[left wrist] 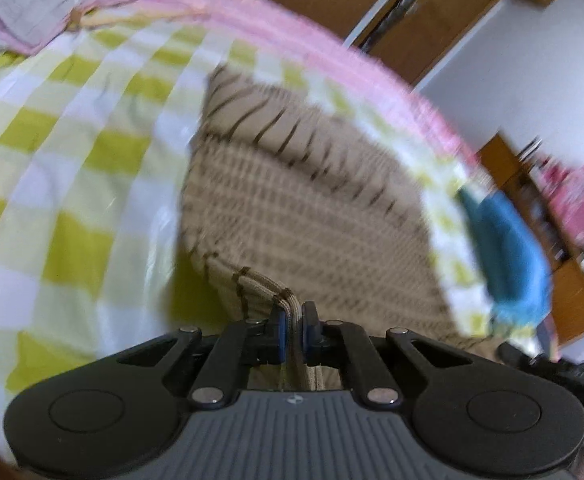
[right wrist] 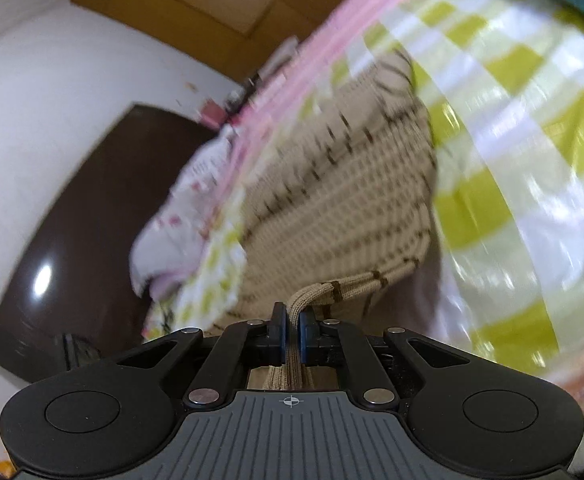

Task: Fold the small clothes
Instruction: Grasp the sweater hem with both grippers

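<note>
My left gripper (left wrist: 294,320): matte black body, grey ribbed plate in the centre w/ a tiny round logo, round disc each side, black link arms w/ silver pivot pins, blue pads on black fingers (left wrist: 278,330). Right gripper (right wrist: 290,326): same build, black, grey ribbed plate but w/ a small crosshair mark, silver pins, blue pads.

The left gripper (left wrist: 292,322) pinches the ribbed edge of a beige striped garment (left wrist: 292,200), which lies on a green-and-white checked sheet (left wrist: 71,160) near a blue cloth (left wrist: 508,248).
</note>
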`<state>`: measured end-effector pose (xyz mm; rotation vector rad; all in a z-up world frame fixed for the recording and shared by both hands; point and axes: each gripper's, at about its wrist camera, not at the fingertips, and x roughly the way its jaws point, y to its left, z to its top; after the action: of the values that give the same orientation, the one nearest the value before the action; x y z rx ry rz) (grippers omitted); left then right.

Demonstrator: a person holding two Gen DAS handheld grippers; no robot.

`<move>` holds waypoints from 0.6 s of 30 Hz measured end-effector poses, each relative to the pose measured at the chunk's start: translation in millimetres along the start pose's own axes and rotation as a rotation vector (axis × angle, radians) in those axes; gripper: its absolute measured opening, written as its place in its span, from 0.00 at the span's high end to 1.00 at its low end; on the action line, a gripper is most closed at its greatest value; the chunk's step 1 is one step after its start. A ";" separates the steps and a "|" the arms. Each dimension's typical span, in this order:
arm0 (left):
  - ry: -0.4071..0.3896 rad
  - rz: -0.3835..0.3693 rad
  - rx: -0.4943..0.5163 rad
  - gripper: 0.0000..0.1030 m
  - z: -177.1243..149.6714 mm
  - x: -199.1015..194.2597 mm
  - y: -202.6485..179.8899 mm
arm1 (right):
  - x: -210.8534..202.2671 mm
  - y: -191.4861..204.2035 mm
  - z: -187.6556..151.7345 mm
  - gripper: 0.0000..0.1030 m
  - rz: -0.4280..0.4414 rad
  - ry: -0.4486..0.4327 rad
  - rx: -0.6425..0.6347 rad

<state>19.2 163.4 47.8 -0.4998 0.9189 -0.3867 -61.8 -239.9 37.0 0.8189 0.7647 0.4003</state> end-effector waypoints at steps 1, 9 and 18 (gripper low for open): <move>-0.024 -0.028 -0.013 0.87 5.0 -0.6 -1.3 | -0.1 2.8 3.5 0.93 0.012 -0.018 0.001; -0.180 -0.144 -0.093 0.87 44.6 6.5 -4.6 | -1.5 11.5 45.1 0.93 0.070 -0.184 0.044; -0.250 -0.125 -0.150 0.87 81.2 24.0 5.8 | 21.7 5.4 89.8 0.93 0.059 -0.280 0.106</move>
<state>100.2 175.4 70.0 -0.7288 0.6795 -0.3600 19.2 -268.9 71.2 0.9749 0.5047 0.2908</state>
